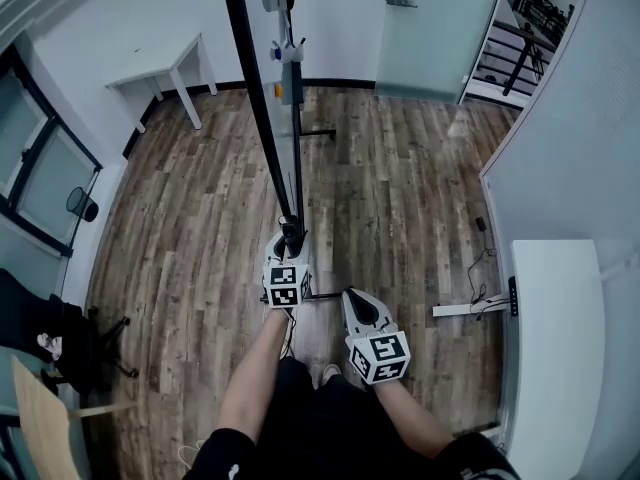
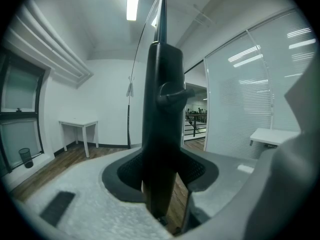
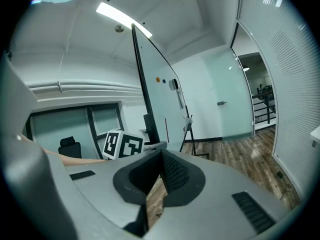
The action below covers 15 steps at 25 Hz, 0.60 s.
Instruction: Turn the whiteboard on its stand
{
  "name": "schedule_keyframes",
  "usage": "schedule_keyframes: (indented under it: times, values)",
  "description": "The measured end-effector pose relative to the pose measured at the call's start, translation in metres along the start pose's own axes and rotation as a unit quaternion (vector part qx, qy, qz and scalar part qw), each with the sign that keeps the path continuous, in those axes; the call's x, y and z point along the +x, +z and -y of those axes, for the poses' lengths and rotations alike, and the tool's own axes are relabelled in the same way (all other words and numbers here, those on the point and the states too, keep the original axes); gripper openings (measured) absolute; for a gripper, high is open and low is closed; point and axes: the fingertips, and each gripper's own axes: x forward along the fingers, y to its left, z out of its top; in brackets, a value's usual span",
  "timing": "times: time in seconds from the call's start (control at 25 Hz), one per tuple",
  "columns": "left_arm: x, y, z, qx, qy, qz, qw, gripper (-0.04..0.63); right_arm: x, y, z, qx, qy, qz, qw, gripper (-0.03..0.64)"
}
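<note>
From above, the whiteboard (image 1: 258,98) appears edge-on as a long black frame line running from the top of the head view down to my left gripper (image 1: 288,240). Its stand's upright (image 1: 297,158) and floor foot lie just right of it. In the left gripper view the black frame piece (image 2: 162,109) stands upright between the jaws of the left gripper (image 2: 161,184), which is shut on it. My right gripper (image 1: 358,303) hangs free to the right, apart from the board. Its pads meet on nothing at the right gripper (image 3: 157,176). The board face (image 3: 160,99) shows ahead on the left.
A small white table (image 1: 165,68) stands at the back left wall. A white desk (image 1: 555,348) is at the right, with cables (image 1: 480,268) on the wood floor beside it. A glass door (image 1: 435,28) is at the back. A dark office chair (image 1: 50,338) sits at left.
</note>
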Motion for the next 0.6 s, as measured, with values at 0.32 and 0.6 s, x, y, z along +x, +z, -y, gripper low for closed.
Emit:
schedule_keyframes:
  times: [0.32, 0.6]
  values:
    - [-0.036, -0.008, 0.020, -0.004, 0.003, -0.005, 1.0000, 0.187, -0.018, -0.007, -0.012, 0.006, -0.001, -0.007, 1.000, 0.012]
    - [-0.059, -0.016, 0.030, 0.000, 0.004, -0.006, 1.0000, 0.187, -0.026, -0.014, -0.023, 0.007, -0.016, -0.016, 1.000, 0.012]
